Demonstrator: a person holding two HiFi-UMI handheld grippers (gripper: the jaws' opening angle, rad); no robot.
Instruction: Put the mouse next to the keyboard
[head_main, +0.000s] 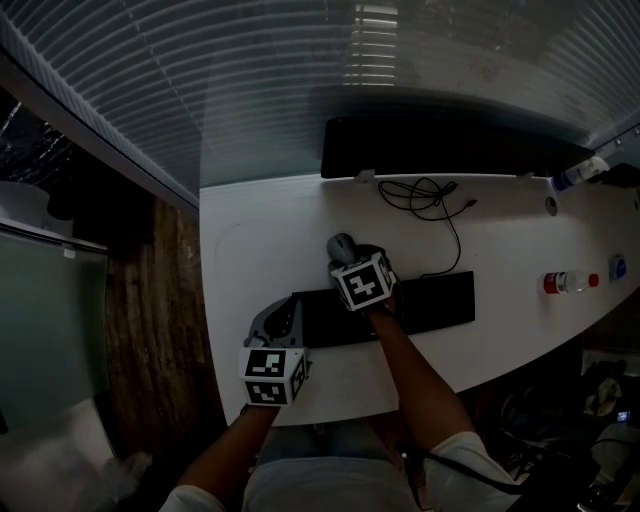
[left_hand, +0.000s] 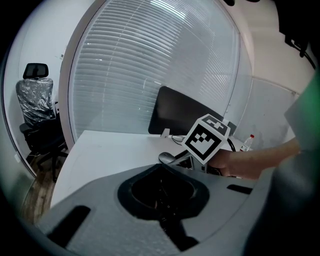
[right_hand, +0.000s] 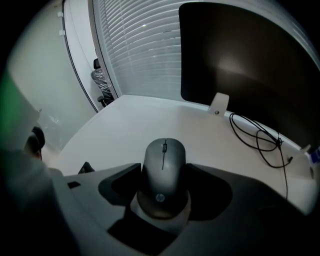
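A grey mouse (head_main: 342, 246) lies on the white desk (head_main: 260, 230) just behind the left part of the black keyboard (head_main: 435, 300). My right gripper (head_main: 347, 258) reaches over the keyboard, and its jaws stand against both flanks of the mouse (right_hand: 164, 165). In the right gripper view the mouse fills the gap between the jaws, its rear towards the camera. My left gripper (head_main: 278, 322) rests at the keyboard's left end, jaws together with nothing in them. The left gripper view shows the mouse (left_hand: 167, 158) and the right gripper's marker cube (left_hand: 206, 138) just ahead.
A dark monitor (head_main: 450, 150) stands at the desk's back edge, with a looped black cable (head_main: 425, 195) in front of it. A bottle (head_main: 570, 283) lies at the right. Window blinds run behind the desk. An office chair (left_hand: 35, 95) stands off to the left.
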